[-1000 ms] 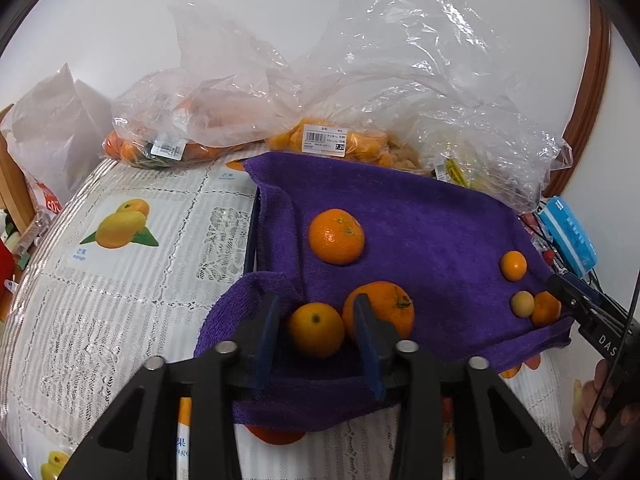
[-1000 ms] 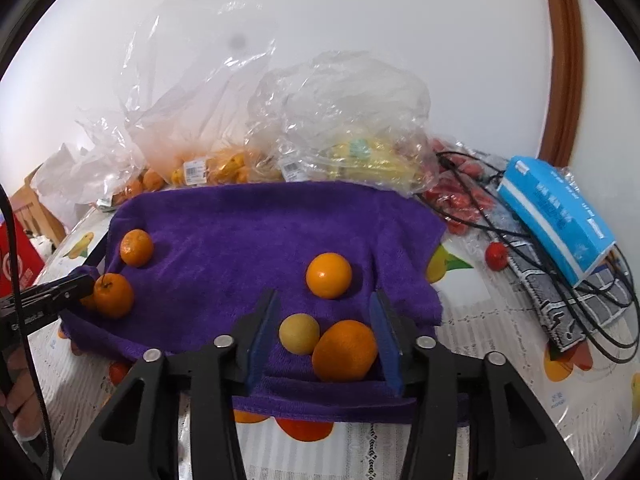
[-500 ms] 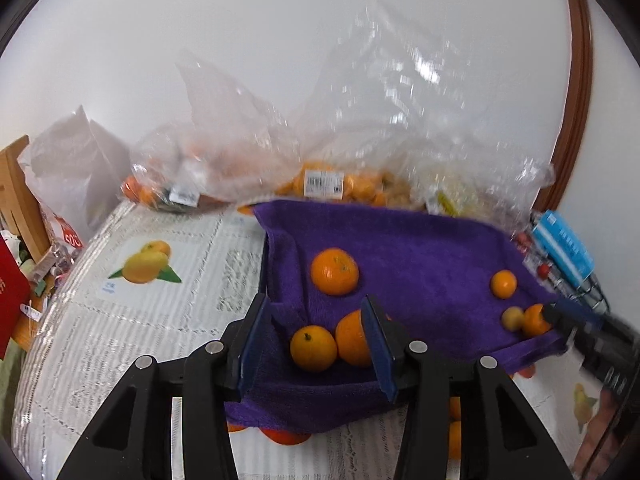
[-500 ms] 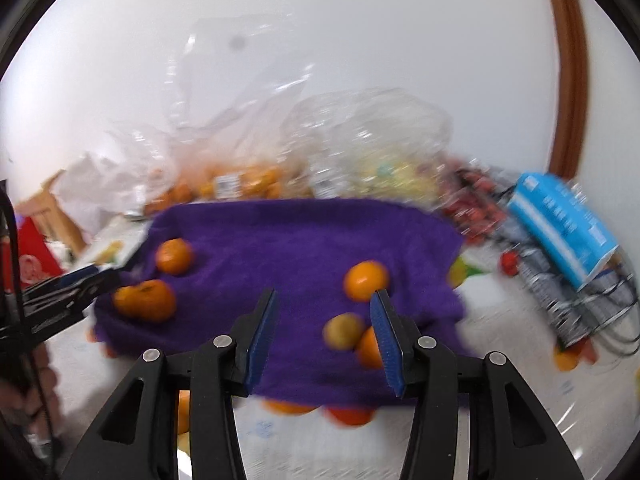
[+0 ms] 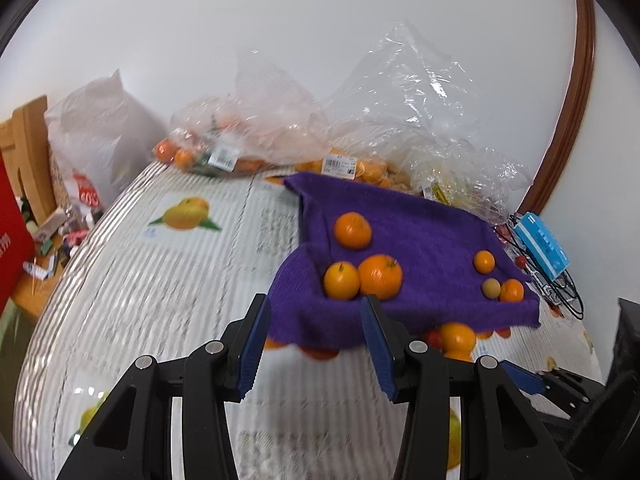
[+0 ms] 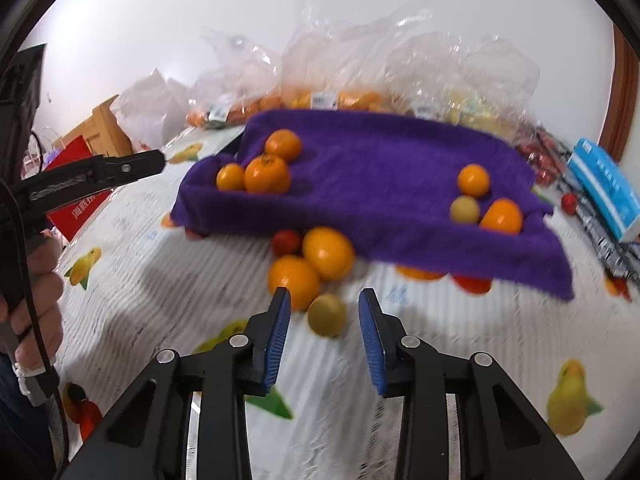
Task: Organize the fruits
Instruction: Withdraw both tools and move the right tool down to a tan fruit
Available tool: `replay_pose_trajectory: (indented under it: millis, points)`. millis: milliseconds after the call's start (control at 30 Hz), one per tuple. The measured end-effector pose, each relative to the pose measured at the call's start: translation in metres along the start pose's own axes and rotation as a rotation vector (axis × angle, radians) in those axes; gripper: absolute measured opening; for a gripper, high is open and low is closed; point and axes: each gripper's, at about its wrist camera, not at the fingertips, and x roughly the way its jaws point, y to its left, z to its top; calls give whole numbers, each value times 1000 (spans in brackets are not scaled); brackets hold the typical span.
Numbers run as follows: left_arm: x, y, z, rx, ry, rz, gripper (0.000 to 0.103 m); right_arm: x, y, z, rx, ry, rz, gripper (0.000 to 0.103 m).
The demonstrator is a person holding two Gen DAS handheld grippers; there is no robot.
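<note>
A purple towel (image 5: 424,236) lies on the table and carries two groups of fruit. Three oranges (image 5: 379,276) sit at its left front, and two small oranges with a yellowish fruit (image 5: 491,289) sit at its right. In the right wrist view the towel (image 6: 372,168) shows loose oranges (image 6: 328,253), a small red fruit (image 6: 286,241) and a yellow-green fruit (image 6: 326,314) on the table before it. My left gripper (image 5: 314,346) is open and empty, short of the towel's front edge. My right gripper (image 6: 323,332) is open, with the yellow-green fruit just ahead of its jaws.
Clear plastic bags of fruit (image 5: 280,136) line the wall behind the towel. A blue box (image 6: 604,184) and black cables (image 5: 556,288) lie at the right. A red bag (image 5: 12,248) and a wooden piece (image 5: 28,160) stand off the table's left. The tablecloth (image 5: 160,280) has fruit prints.
Both grippers have pulled back from the towel, still open. The fruit that lay between their jaws now sits further ahead on the towel. Loose fruit on the table has come into view.
</note>
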Motion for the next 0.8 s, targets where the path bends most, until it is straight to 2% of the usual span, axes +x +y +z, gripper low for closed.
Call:
replay_pose_trajectory:
  millis: [133, 233, 467, 800]
  points:
    - [-9, 10, -9, -18, 7, -9, 44, 6, 5, -3, 8, 18, 7, 31]
    - [-11, 14, -13, -31, 17, -21, 45, 10, 6, -5, -1, 23, -32, 19]
    - [-14, 15, -21, -35, 29, -39, 44, -4, -5, -11, 39, 30, -24, 17]
    - [-15, 19, -26, -40, 50, -45, 45, 6, 0, -10, 42, 41, -24, 19]
